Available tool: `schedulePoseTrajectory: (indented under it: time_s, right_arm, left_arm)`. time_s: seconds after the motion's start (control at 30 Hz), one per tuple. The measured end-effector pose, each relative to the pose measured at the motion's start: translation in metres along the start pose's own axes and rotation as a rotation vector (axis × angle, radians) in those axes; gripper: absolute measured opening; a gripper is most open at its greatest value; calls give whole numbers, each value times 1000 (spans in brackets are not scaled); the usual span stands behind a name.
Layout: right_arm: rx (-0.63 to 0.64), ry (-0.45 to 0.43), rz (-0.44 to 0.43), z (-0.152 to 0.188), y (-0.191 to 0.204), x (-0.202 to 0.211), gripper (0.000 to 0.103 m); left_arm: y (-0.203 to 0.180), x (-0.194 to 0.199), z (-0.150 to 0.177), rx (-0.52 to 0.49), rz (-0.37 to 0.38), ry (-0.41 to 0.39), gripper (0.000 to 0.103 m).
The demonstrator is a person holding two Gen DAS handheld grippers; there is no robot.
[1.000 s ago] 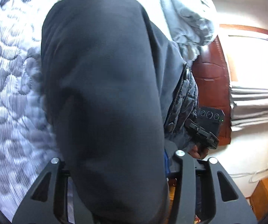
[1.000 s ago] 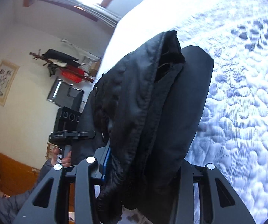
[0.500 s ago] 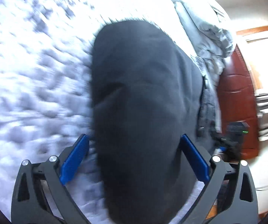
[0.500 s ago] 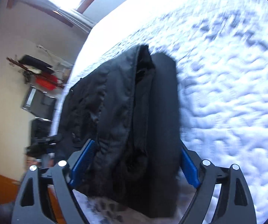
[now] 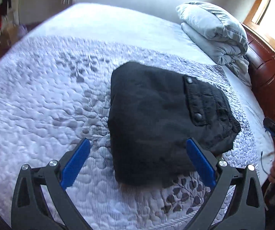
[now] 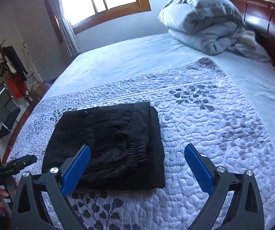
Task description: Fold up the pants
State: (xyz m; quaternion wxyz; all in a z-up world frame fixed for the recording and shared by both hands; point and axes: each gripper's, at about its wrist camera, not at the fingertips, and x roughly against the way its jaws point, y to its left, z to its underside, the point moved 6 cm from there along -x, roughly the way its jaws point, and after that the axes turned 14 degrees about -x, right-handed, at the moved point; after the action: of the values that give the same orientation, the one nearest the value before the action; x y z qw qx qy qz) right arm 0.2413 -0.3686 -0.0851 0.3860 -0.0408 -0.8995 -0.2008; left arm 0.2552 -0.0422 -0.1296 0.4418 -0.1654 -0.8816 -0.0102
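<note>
Matt black cloth pants (image 6: 106,143) on stitched, puckered quilt (image 6: 204,118)

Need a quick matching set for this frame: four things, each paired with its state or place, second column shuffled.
Column 1:
1. pants
2. grey duvet
3. left gripper
4. quilted bedspread

Column 2:
a. rolled up by the headboard
b. jaws wide open, holding nothing
c. folded into a black bundle, lying free
d. spread flat under the bundle

Pairs: 1-c, 2-a, 3-b, 4-d. The right gripper is open too.
</note>
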Motion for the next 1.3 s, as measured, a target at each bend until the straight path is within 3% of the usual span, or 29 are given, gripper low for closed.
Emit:
schedulePoseTrajectory:
  time_s: [0.17,0.27,0.4,0.53,0.83,1.3]
  right_arm:
    - [18,-64,14,-2,22,45,99]
    - [11,-92,22,0,31,69,99]
    - [32,-143,74,1,39,93,99]
    - [49,-186,97,2,46,116,99]
    - [59,-245,95,6,63,162,99]
    - [41,-232,49,25,77,197,99]
  left_arm:
    - [-16,43,-6,12,-26,-56,100]
    - [-18,63,-5,4,-85,-71,100]
    - [-31,91,-6,-86,-164,-97,100]
    - [-44,111,-4,-125,-175,-106,100]
    - [-53,147,5,-107,-195,-160,100]
    - [-72,198,13,-120,-221,-236,100]
